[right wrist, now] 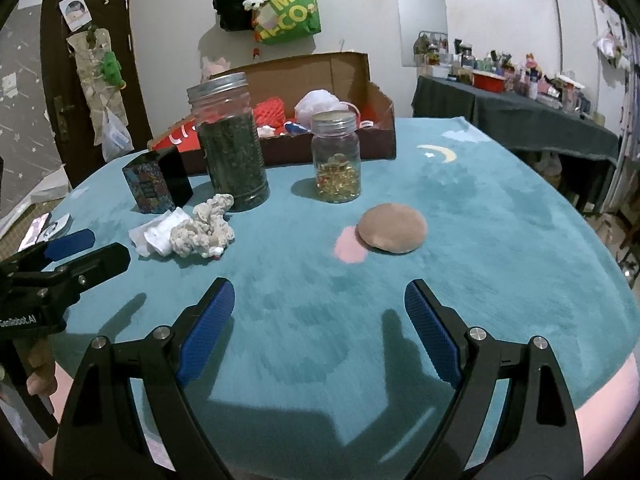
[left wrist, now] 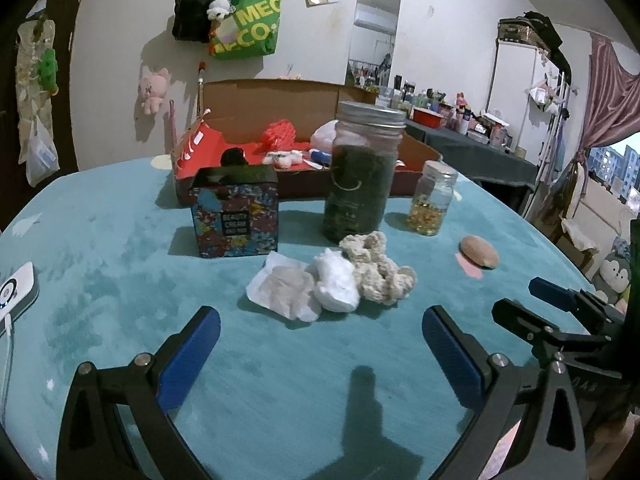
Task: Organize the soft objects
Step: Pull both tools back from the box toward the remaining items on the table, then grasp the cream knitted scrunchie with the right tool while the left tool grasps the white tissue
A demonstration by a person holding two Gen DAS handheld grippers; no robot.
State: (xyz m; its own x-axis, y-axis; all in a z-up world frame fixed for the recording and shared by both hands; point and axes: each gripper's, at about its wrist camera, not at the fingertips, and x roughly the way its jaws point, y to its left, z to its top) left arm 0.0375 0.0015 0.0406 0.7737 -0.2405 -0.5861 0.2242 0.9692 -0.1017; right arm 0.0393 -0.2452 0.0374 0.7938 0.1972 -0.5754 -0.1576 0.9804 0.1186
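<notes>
A cream knitted scrunchie (left wrist: pixel 380 268) (right wrist: pixel 204 228), a white soft wad (left wrist: pixel 336 284) (right wrist: pixel 160 234) and a flat white tissue pad (left wrist: pixel 280 290) lie bunched together on the teal table cloth (left wrist: pixel 120 248). A round tan puff (left wrist: pixel 479 258) (right wrist: pixel 392 228) lies apart to the right. My left gripper (left wrist: pixel 320 322) hovers open just short of the pile, nothing between its fingers. My right gripper (right wrist: pixel 319 294) is open and empty, a little short of the tan puff. An open cardboard box (left wrist: pixel 304 152) (right wrist: pixel 376 120) with several soft items stands behind.
A tall jar of dark leaves (left wrist: pixel 364 172) (right wrist: pixel 232 144), a small jar of yellow capsules (left wrist: pixel 434 198) (right wrist: pixel 336 158) and a patterned black box (left wrist: pixel 236 212) (right wrist: pixel 156 186) stand just behind the pile. A white device (left wrist: pixel 14 288) lies at the left edge.
</notes>
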